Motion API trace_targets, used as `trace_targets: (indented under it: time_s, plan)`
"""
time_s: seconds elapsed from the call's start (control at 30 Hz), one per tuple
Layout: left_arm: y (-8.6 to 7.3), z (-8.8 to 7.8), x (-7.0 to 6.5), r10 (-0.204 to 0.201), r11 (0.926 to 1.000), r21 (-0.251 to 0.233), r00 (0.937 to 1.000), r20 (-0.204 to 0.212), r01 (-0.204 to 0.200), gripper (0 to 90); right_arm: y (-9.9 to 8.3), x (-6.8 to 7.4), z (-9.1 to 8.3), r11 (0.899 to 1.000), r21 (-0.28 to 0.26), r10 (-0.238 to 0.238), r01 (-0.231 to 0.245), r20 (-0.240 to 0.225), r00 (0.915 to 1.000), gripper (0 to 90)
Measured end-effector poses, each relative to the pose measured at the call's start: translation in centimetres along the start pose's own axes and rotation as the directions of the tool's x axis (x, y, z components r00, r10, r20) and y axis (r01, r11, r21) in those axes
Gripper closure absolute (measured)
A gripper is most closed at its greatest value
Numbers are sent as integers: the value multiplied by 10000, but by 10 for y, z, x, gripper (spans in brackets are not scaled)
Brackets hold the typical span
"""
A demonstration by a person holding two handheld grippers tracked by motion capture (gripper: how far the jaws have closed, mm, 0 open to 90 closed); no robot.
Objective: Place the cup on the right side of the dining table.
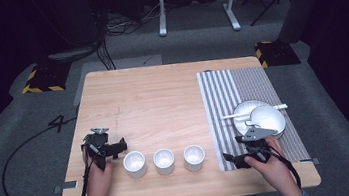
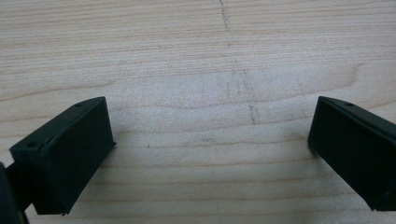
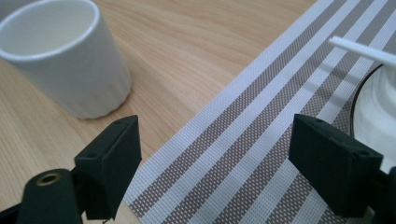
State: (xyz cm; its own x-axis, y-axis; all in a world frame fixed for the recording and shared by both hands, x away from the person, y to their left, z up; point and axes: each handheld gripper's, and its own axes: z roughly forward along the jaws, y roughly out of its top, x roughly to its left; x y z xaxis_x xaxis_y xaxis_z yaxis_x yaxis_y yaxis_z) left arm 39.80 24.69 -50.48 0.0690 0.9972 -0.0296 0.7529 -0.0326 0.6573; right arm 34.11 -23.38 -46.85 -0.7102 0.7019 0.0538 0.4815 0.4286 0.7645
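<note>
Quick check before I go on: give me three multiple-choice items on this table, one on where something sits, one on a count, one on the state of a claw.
1. Where does the bowl sit?
A. on the bare wood by the cups
B. on the plate on the striped mat
C. on the floor

2. How many white cups stand in the row?
A. two
B. three
C. five

3. How is the left claw?
A. open over bare wood
B. shut on a cup
C. shut on a spoon

Answers:
1 B, since the high view shows the bowl resting on the plate at the mat's right side.
2 B, since three cups line up along the near edge in the high view.
3 A, since the left gripper view shows its jaws wide apart with wood grain between them.
</note>
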Motion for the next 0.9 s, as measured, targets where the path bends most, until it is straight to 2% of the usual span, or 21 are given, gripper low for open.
trace_targets:
  time_s: [0.1,0.23,0.4,0.53,0.9]
  plan:
    - [0,0,0,1,10000,1,10000,-1,-1,2,8,5,-7,9995,-315,-90,88,-45,9999,173]
    - [0,0,0,1,10000,-1,10000,0,-1,2,13,8,-13,9988,-445,-198,198,-10,9998,173]
    - [0,0,0,1,10000,-2,10000,0,-1,2,23,13,-17,9978,-173,-636,636,-9,9980,199]
    - [0,0,0,21,10000,13,10000,2,-21,2,35,16,-17,9965,297,-767,778,-365,9964,200]
    - [0,0,0,19,10000,16,10000,0,-19,2,60,34,-6,9927,-92,-1206,1202,-730,9900,191]
